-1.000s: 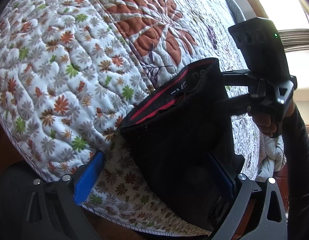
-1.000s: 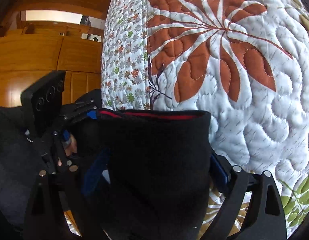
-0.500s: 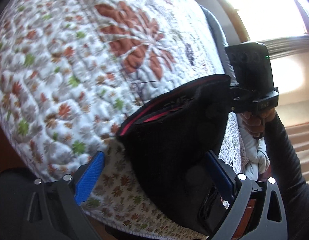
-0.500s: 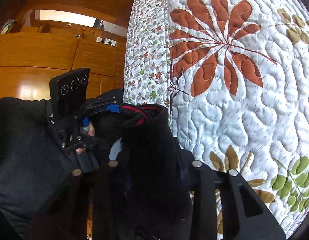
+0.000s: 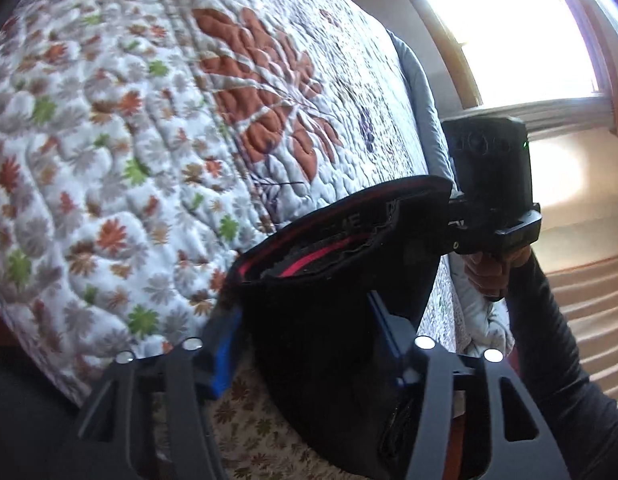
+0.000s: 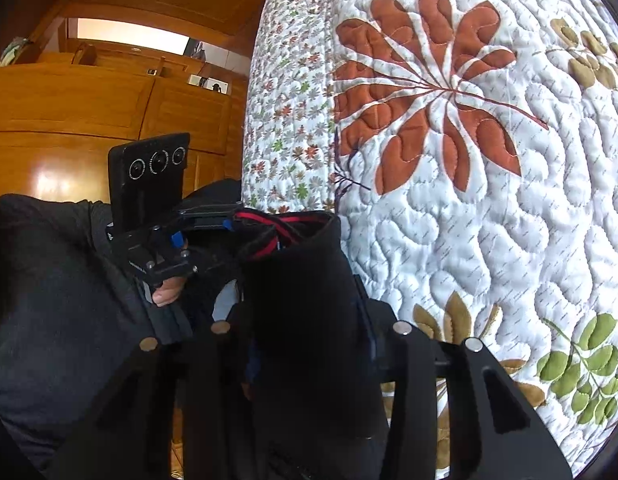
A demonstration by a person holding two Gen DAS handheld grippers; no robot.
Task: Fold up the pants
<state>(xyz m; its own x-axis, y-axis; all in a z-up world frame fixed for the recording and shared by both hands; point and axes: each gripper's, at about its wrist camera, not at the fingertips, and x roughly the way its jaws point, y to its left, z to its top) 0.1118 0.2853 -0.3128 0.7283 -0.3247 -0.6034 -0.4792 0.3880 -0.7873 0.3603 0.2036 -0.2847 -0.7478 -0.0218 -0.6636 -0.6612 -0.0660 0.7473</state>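
Note:
The pants are black with a red-lined waistband, held up off the quilted bed. My left gripper is shut on the pants' waist edge, the cloth bunched between its blue pads. My right gripper is shut on the other side of the waist; the pants hang between its fingers. In the left wrist view the right gripper holds the far end of the waistband. In the right wrist view the left gripper sits at the left end. The legs hang below, hidden.
The bed's quilt with rust leaf pattern lies just beyond the pants. Wooden cabinets stand to the left. A bright window and a grey pillow edge are at the far side.
Both grippers have closed on the waistband and lifted it. The pants have risen off the quilt and the two grippers have come closer together.

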